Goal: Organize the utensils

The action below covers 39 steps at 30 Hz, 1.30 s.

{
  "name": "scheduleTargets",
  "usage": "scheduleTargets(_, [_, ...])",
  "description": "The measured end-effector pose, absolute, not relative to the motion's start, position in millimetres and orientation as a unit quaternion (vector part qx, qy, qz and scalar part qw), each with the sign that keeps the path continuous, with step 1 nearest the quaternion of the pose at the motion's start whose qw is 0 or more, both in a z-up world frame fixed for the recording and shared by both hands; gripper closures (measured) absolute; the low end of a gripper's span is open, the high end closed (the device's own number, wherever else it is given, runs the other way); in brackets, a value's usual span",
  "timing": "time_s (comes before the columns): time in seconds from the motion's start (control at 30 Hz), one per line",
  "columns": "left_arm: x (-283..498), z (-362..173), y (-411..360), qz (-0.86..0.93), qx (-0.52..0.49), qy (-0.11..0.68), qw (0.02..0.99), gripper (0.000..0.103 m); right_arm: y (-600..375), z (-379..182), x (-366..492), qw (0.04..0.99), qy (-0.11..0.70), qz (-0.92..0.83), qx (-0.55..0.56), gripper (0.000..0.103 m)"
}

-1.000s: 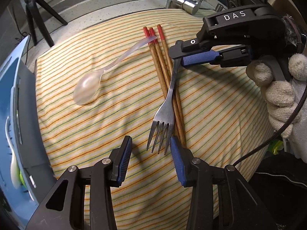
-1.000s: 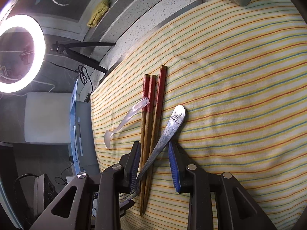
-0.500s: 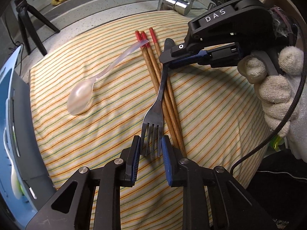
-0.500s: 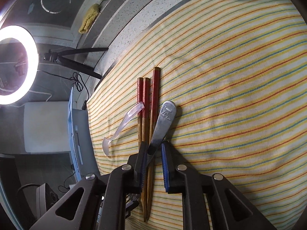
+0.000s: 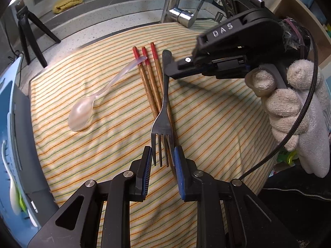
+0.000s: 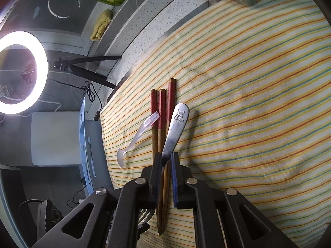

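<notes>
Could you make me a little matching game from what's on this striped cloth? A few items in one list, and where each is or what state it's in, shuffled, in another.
Things:
1. fork
2. clear plastic spoon
3. chopsticks
4. faucet

Descriptions:
A. three side by side, red tops
B. beyond the cloth's far edge
C. lying apart, its handle tip on a red top
D. handle pinched by the right tool, tines between the left tool pads

Pairs: 1-D, 2-C, 3-A, 4-B

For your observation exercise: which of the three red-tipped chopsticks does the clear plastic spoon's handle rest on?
The plastic spoon handle tip lies across the outermost chopstick, farthest from the fork; the other two lie bare.
</notes>
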<state>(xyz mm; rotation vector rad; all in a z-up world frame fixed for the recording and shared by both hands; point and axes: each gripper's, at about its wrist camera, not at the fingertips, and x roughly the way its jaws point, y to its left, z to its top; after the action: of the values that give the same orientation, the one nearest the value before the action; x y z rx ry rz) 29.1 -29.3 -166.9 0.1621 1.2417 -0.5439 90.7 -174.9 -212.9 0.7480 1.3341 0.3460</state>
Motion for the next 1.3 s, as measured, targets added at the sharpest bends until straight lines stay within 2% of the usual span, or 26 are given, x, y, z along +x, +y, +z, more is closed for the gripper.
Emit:
scheduleTargets(0.23, [22.7,-162.4,-20.5,-0.252,0.068,0.569,0.780,0.083,-163.7,-197.2,93.3,0.717,0.596,0.171,0.317,0.103])
scheduleTargets(0.27, [22.8,-164.2,-19.9,-0.251,0.065,0.570,0.779,0.083,-164.1,-197.3,92.1,0.718,0.598,0.169,0.313,0.099])
scheduleTargets(0.43, [24.5,-164.4,-17.7,-0.253,0.048,0.570,0.781,0.083,-164.1,-203.8,86.0,0.705,0.612,0.177,0.310,0.098])
scheduleTargets(0.7, [25.3,-159.5,-13.3,-0.256,0.041,0.567,0.782,0.083,-163.2,-208.3,83.3,0.693,0.618,0.184,0.323,0.091])
scheduleTargets(1.3, [23.7,-159.4,-15.6,-0.259,0.052,0.567,0.780,0.083,-164.3,-215.6,84.9,0.691,0.623,0.175,0.322,0.091])
